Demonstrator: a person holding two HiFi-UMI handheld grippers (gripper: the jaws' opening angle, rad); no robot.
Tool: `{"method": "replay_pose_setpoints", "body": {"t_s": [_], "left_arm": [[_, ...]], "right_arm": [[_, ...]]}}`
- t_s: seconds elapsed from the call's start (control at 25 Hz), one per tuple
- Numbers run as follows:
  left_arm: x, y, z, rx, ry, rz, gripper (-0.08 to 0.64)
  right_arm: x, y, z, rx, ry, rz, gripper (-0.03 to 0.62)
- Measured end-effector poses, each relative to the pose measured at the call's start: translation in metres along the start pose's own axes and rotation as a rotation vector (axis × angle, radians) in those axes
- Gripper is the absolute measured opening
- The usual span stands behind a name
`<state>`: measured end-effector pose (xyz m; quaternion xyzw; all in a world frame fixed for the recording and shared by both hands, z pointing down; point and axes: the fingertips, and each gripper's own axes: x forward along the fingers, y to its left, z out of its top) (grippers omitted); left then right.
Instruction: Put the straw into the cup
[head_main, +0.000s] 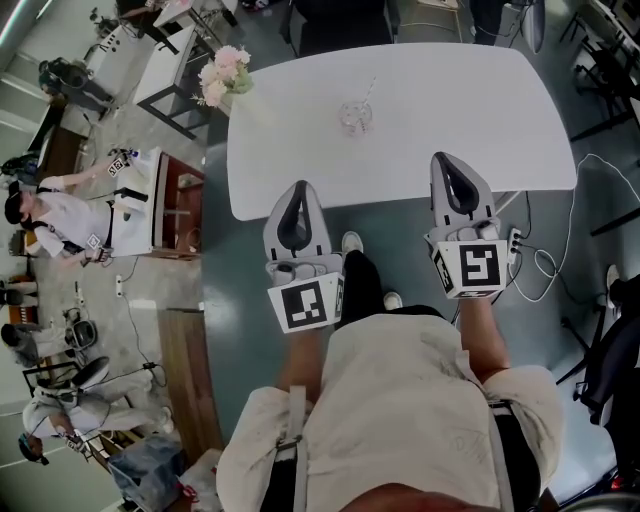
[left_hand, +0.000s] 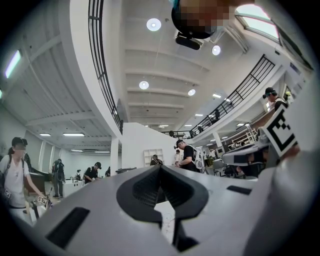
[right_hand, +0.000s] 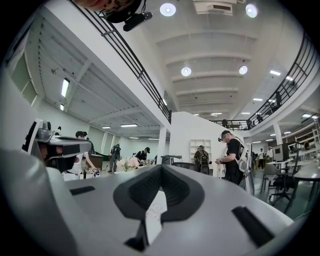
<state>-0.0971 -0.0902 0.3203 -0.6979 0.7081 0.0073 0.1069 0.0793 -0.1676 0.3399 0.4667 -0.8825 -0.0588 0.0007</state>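
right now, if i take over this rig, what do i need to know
Left hand-held gripper: jaws together, nothing between them, over the near edge of the white table.
Right hand-held gripper: jaws together, empty, also over the near edge.
Clear glass cup: stands toward the far side of the table, apart from both grippers.
Thin pale straw: appears to stand in the cup, leaning right.
Done: the straw looks to be in the cup.
Left: probably nothing; it shows small in the head view, so check it up close.
Pink flower bouquet: at the table's far left corner, away from the cup.
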Motion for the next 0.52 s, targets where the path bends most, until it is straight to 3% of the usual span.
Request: {"method": "replay_pose_setpoints", "body": {"t_s": [0.52], "left_arm": [[-0.0063, 0.0016, -0.0002, -0.003, 0.003, 0.008, 0.005]], "right_arm": [[-0.0036, 0.0047, 0.0009, -0.010, 0.008, 0.001, 0.002]]}}
